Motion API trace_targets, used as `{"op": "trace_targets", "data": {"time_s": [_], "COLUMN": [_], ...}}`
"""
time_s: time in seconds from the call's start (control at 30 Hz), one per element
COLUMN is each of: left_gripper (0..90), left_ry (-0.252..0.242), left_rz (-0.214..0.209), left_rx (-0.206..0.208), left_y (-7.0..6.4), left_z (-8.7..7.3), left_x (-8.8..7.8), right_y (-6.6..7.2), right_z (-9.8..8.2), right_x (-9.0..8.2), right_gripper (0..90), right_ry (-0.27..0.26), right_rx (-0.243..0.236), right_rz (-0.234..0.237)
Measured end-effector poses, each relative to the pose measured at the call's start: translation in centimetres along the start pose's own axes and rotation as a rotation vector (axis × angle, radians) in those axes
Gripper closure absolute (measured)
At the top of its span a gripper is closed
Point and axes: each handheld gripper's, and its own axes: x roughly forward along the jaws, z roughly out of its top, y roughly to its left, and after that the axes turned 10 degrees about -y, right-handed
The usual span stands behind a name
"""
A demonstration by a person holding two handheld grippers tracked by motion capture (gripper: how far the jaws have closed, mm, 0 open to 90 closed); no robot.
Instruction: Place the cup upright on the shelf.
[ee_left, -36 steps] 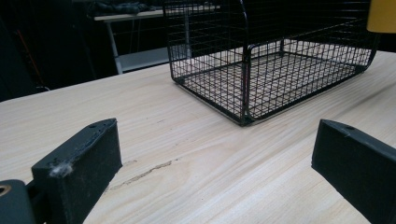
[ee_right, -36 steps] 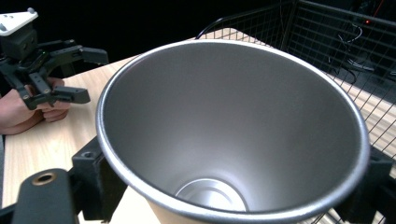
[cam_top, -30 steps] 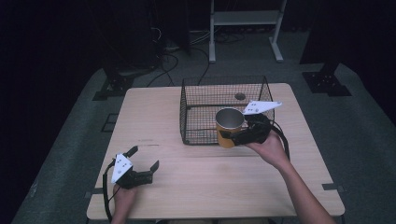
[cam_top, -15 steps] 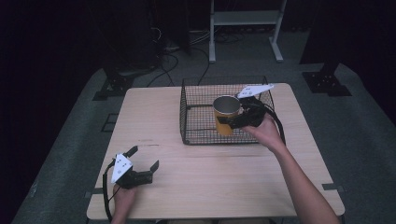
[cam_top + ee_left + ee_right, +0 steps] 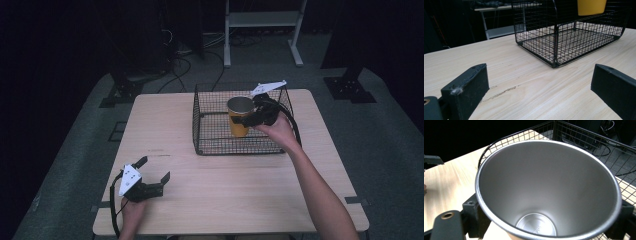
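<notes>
Cup [image 5: 240,117] is the piece in play, but going left to right: your left tool [image 5: 152,176] rests low on the tabletop [image 5: 165,130] near its front left corner, jaws spread wide with nothing between them, well apart from everything else. Next comes the basket [image 5: 207,127], a black wire one standing on the far middle of the tabletop. Your right tool [image 5: 252,116] pinches the cup, yellow outside and steel inside, upright and above the basket's inside; in the left gripper view its base hangs clear of the wire floor.

Judging from here, the risk is the wire. Lower off-centre and the base could catch the rim or a side wall and tip. Release too high and the cup may bounce and fall over. How firm the grip is I can't quite tell, so a slip is possible.
</notes>
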Motion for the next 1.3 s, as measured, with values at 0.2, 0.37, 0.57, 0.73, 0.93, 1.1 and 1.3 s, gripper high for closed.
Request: {"op": "trace_targets", "data": {"time_s": [0.2,0.37,0.57,0.73,0.93,1.1,1.3], "left_gripper": [0.8,0.8,0.8,0.8,0.8,0.8,0.8], "left_ry": [-0.001,-0.001,0.001,0.000,0.000,-0.001,0.000], "left_rz": [0.000,-0.002,-0.002,-0.002,-0.001,-0.002,-0.003], "left_rx": [0.000,-0.001,-0.001,-0.002,-0.001,-0.003,-0.001], "left_y": [0.0,0.0,0.0,0.0,0.0,0.0,0.0], "left_z": [0.0,0.0,0.0,0.0,0.0,0.0,0.0], "left_x": [0.0,0.0,0.0,0.0,0.0,0.0,0.0], "right_y": [-0.8,-1.5,-2.3,-3.1,-3.7,-3.9,-4.3], "right_z": [0.2,0.1,-0.2,-0.9,-1.5,-1.8,-2.2], "right_x": [1.3,2.5,3.9,4.7,5.5,6.0,6.5], "right_gripper": [13.9,13.8,13.8,13.8,13.8,13.8,13.8], "right_ry": [0.032,0.051,0.084,0.108,0.144,0.164,0.194], "right_rx": [-0.011,-0.015,0.005,0.025,0.028,0.034,0.041], "right_rz": [0.007,0.019,0.043,0.050,0.047,0.048,0.057]}}
